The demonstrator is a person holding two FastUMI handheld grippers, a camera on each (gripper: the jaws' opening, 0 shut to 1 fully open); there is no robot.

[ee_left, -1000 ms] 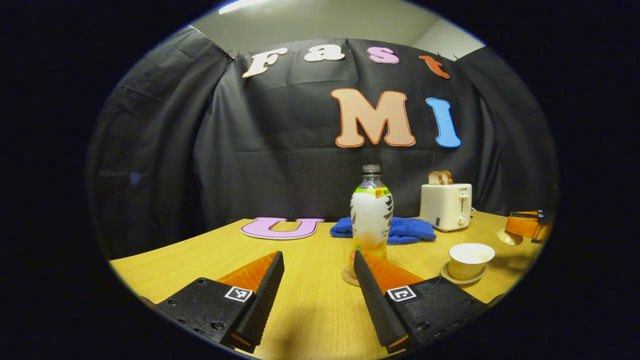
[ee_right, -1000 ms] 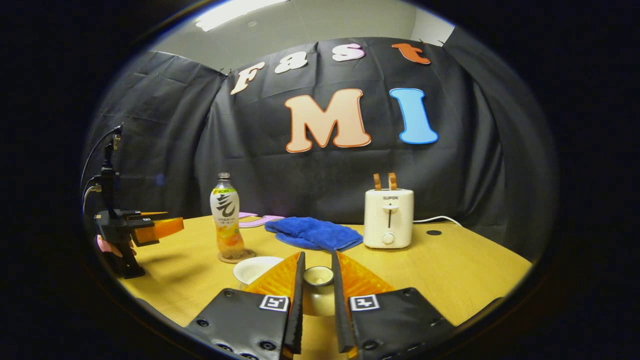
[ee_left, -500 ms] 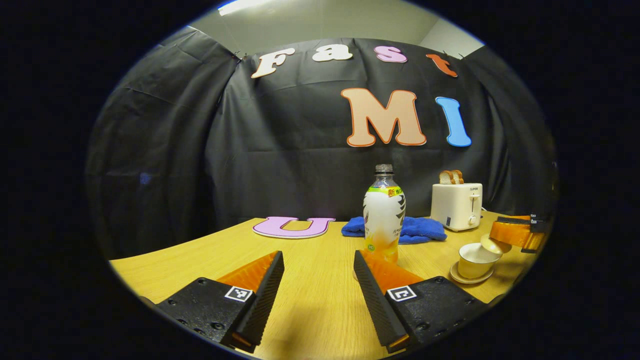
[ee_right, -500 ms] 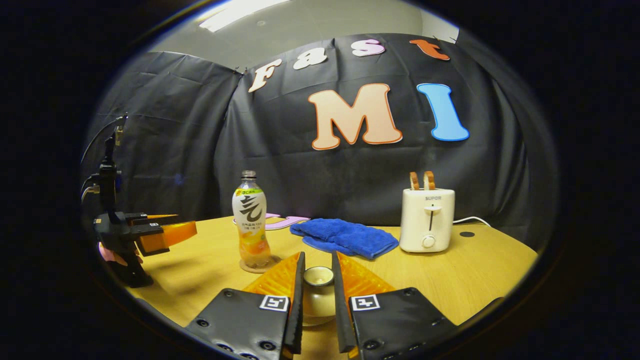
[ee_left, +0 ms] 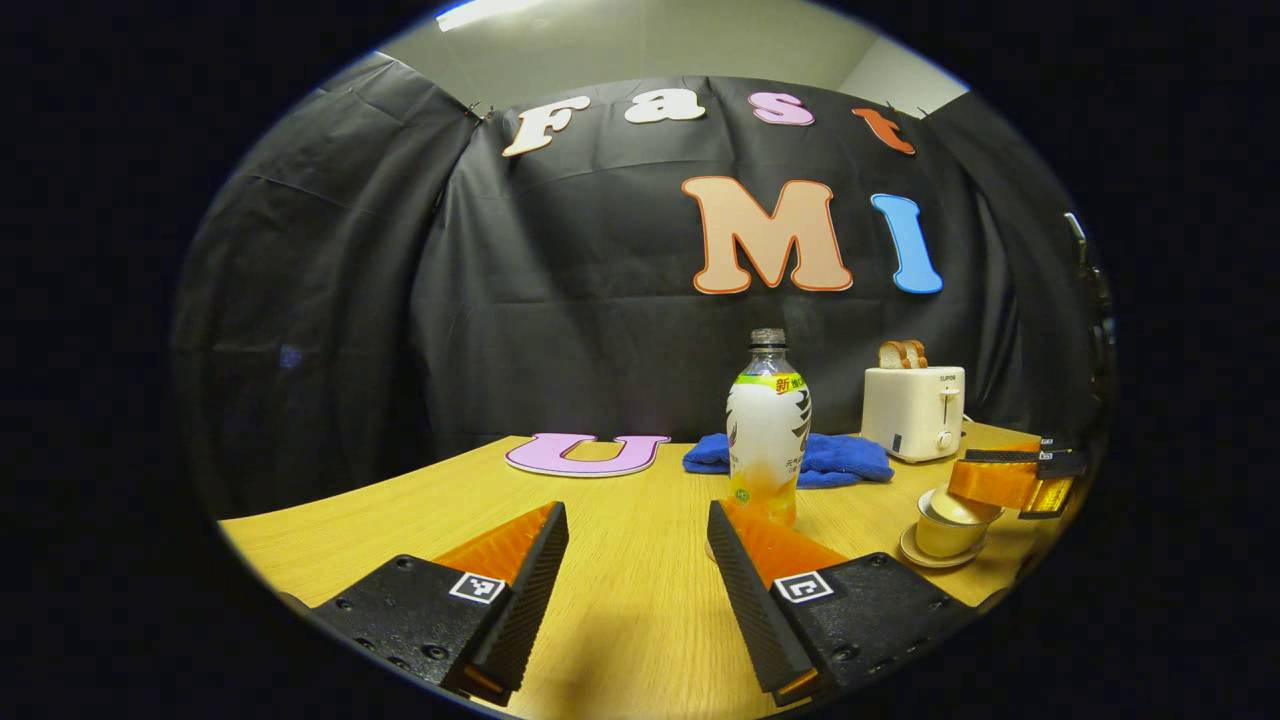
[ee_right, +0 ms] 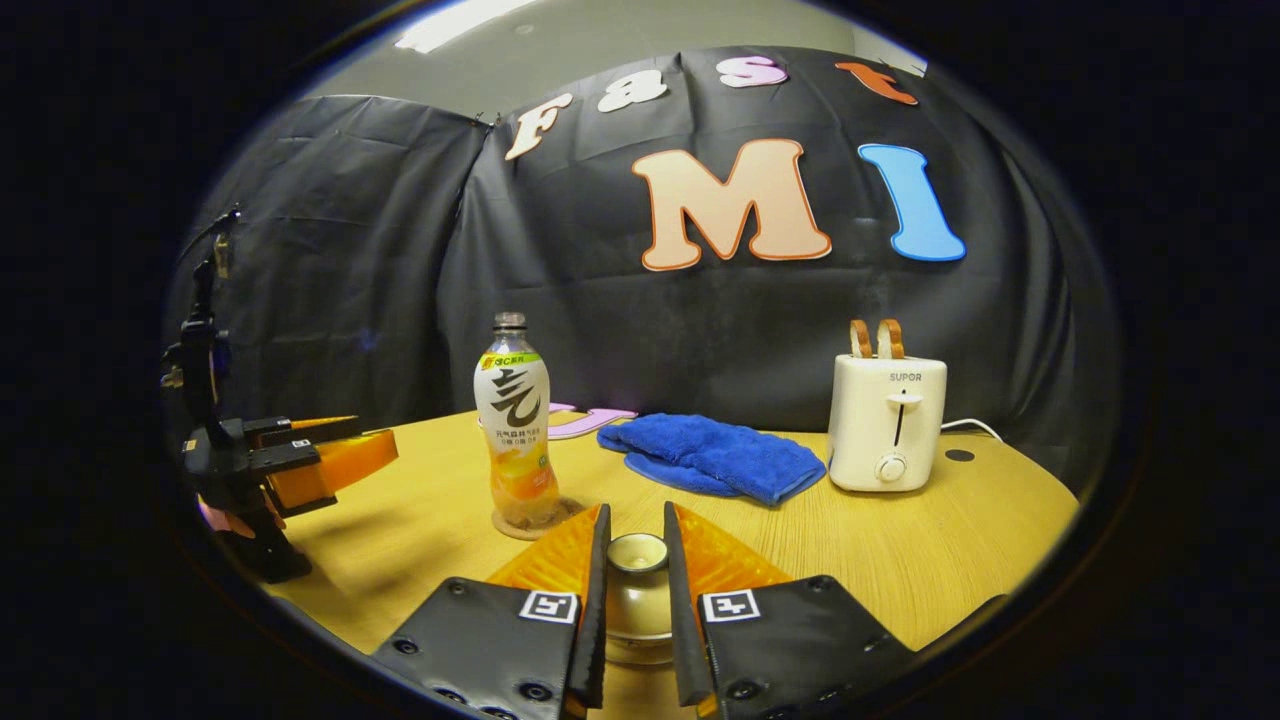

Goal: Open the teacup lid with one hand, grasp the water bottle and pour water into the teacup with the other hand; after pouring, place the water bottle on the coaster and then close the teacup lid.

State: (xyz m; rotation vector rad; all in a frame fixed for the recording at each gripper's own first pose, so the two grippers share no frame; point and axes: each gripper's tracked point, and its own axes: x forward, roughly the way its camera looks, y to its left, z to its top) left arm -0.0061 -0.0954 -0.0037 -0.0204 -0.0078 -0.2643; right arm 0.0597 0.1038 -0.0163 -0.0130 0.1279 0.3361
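Lowered: lid (ee_right: 638,552) onto teacup (ee_left: 940,534) | right gripper (ee_right: 634,560) clamps lid | left gripper (ee_left: 637,555) wide, empty | one bottle (ee_left: 768,428)

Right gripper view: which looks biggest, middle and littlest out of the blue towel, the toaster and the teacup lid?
1. Blue towel, the widest.
2. Toaster; taller than the towel, so these two are close.
3. Teacup lid, littlest, even though it sits nearest the camera, between the right gripper fingers.

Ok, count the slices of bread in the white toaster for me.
2. Both brown bread slices stand side by side in the slots on top of the white plastic toaster, at the back right of the wooden table, beside the blue cloth.
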